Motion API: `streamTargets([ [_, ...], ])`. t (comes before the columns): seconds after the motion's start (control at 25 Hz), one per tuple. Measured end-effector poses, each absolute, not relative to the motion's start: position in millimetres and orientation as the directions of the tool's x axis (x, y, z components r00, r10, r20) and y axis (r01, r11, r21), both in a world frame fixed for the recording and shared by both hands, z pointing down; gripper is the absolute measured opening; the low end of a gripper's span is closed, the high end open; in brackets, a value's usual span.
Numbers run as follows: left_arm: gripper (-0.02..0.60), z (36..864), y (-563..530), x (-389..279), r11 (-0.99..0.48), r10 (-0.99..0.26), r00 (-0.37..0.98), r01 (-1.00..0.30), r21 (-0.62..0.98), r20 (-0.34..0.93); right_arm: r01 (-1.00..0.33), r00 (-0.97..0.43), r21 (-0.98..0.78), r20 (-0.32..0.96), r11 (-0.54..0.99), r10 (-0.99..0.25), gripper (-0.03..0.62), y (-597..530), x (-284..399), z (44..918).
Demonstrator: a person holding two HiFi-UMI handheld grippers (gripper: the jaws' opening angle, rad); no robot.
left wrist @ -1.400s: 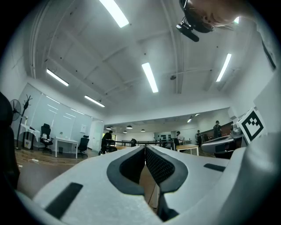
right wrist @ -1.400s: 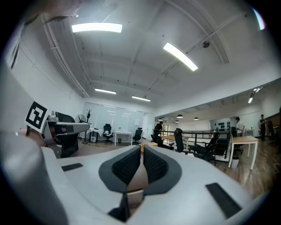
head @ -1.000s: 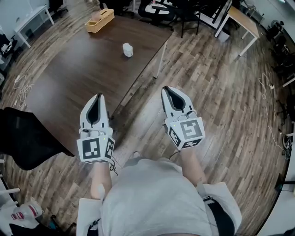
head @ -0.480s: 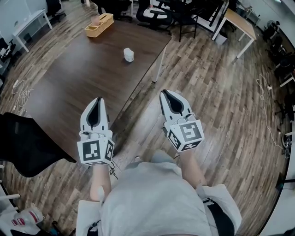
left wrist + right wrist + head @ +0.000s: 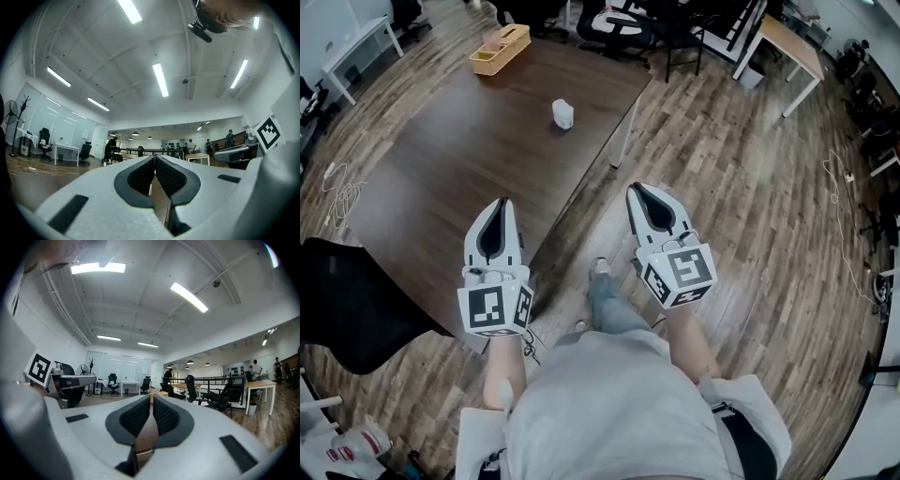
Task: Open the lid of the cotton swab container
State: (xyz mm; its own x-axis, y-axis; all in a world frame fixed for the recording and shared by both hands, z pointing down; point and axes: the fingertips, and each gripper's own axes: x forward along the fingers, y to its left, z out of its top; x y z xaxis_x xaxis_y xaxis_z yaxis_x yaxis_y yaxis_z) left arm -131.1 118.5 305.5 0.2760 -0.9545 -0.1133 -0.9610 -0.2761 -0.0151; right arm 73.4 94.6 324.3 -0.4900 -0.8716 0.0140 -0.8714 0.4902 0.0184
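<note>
Left gripper (image 5: 500, 202): clenched, pads together, nothing between them; hung above near edge of worktop (image 5: 441, 178).
Right gripper (image 5: 637, 188): clenched too, empty; over wood floor (image 5: 741, 187), just beside worktop edge.
Cotton swab container (image 5: 563, 114): small, white, on worktop ahead of both grippers, well apart from each, untouched.
Yellow basket (image 5: 500, 49): farther ahead of left gripper, at far end of worktop.
Against half second before: person's leg and shoe (image 5: 600, 269) had come forward between grippers; grippers barely shifted.
Writing: black-and-white square markers on gripper cubes; container print too small to read.
</note>
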Motion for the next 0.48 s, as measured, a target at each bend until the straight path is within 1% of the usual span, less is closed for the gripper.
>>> streamTargets([
  [0.48,0.012,292.6,25.0,-139.4,-0.230,-0.961,0.230,-0.973,-0.022,-0.150,-0.846,-0.533,0.010,-0.018,0.533,-0.846,0.024,-10.2,63.6,316.6],
])
